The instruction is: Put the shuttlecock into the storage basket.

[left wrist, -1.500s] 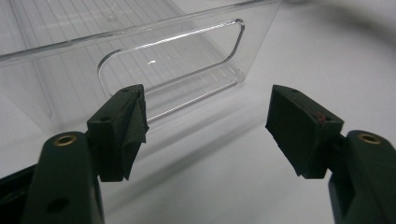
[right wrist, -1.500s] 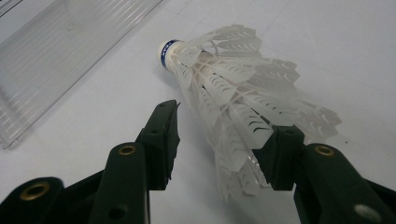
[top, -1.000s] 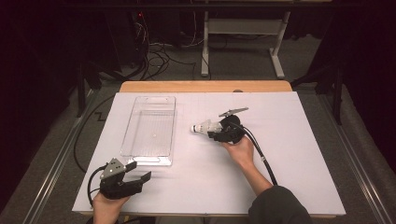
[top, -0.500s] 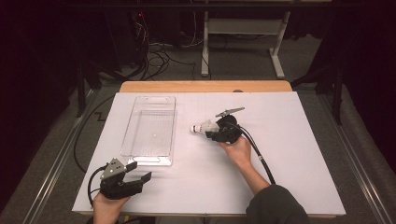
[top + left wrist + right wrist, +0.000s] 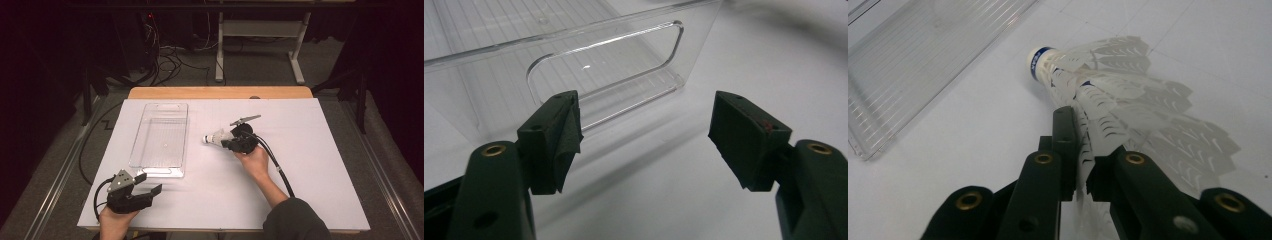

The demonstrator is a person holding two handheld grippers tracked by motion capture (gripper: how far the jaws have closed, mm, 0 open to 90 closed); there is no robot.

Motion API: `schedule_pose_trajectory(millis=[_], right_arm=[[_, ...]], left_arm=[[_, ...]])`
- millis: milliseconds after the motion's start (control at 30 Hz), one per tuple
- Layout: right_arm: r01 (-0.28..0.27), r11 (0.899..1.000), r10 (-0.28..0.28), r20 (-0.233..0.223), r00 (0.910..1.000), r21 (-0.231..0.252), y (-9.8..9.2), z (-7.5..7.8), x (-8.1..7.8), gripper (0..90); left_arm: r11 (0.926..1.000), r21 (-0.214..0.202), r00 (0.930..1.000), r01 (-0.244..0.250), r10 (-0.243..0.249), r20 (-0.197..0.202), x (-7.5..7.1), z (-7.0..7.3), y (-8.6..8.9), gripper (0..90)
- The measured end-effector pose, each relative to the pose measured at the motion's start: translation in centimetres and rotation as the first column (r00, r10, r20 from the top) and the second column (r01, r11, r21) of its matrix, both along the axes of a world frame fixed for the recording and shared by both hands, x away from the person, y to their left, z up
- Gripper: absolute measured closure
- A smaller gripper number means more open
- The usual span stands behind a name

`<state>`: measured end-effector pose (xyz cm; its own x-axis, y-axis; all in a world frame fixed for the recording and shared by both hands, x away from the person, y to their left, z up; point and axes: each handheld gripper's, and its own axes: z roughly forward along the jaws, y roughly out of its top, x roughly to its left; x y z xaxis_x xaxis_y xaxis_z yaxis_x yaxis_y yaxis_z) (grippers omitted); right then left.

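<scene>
High view: right tongs (image 5: 231, 142) are on the shuttlecock (image 5: 216, 137), mid-counter (image 5: 310, 200), just right of the clear bin (image 5: 161, 140). Cork end points toward the bin. Left tongs (image 5: 148, 184) sit parked near the front left edge, just short of the bin's near end.

Left gripper view: left tongs (image 5: 644, 137) gape wide with nothing between the pads, and face the bin's handle cutout (image 5: 606, 65). I'd leave that hand parked; if the bin slides when the shuttlecock lands, it's placed to pin the near wall.

Right gripper view: right tongs (image 5: 1082, 162) have just been closing and are now pinched on the feather skirt of the shuttlecock (image 5: 1108, 100), with the feathers sandwiched between the pads. The cork with its blue band (image 5: 1038, 60) sticks out ahead, toward the bin (image 5: 923, 60). Grip looks like it's on a few feathers at one side, not the whole skirt, so I judge it thin.

How I'd run it from here:
- No more squeeze. Feathers crush and splay easily.
- Lift straight up and slowly first, and confirm the cork comes off the counter with the skirt and doesn't pivot.
- Keep the wrist level on the way over; a swing could pull the feathers out of the pads.
- Clear the bin's near rim with margin, as clear walls are hard to judge.
- Let go low inside the bin, cork leading, so it doesn't bounce out.
</scene>
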<state>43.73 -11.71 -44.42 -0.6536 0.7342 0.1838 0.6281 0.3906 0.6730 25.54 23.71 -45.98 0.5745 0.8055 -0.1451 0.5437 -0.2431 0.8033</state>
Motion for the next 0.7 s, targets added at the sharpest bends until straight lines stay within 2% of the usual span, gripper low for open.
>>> schedule_pose_trajectory(millis=[467, 700], right_arm=[[0.0, 1.0, 0.0, -0.008, 1.0, 0.002, -0.07, 0.27, -0.19, 89.4], [-0.001, 1.0, 0.001, 0.003, 1.0, -0.003, -0.36, 0.74, -0.3, 89.5]], left_arm=[[1.0, 0.0, 1.0, -0.002, 0.002, 0.002, -0.02, 0.06, 0.1, 30.0], [1.0, -0.005, 1.0, -0.006, 0.006, 0.002, -0.01, 0.06, 0.19, 30.0]])
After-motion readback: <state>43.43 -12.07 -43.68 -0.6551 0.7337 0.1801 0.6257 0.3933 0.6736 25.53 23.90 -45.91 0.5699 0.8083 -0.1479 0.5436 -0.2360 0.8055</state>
